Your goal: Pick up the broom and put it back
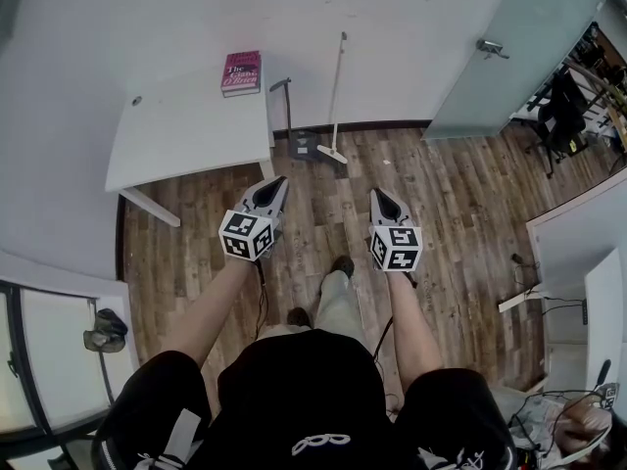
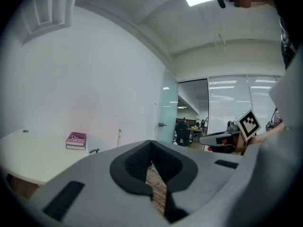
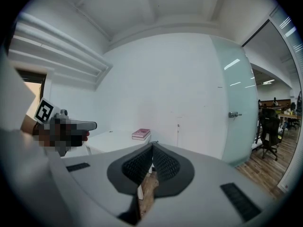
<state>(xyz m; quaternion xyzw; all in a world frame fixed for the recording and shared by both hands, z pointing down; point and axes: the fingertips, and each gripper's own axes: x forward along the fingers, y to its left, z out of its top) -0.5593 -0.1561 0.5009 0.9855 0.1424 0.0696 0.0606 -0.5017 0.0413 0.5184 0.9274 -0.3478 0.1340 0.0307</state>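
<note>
The broom [image 1: 336,96] has a thin white handle and leans against the white wall, its head [image 1: 331,154] on the wooden floor. It is well ahead of both grippers. In the left gripper view the broom handle [image 2: 119,138] is a faint line by the wall; in the right gripper view the broom handle [image 3: 178,135] stands beyond the jaws. My left gripper [image 1: 280,180] [image 2: 150,142] and right gripper [image 1: 376,193] [image 3: 152,144] are held side by side above the floor. Both point toward the wall, shut and with nothing in them.
A dark dustpan [image 1: 299,145] with an upright handle stands just left of the broom. A white table [image 1: 186,130] at the left carries a red book [image 1: 241,71]. A frosted glass door [image 1: 519,47] is at the right, with office chairs beyond it.
</note>
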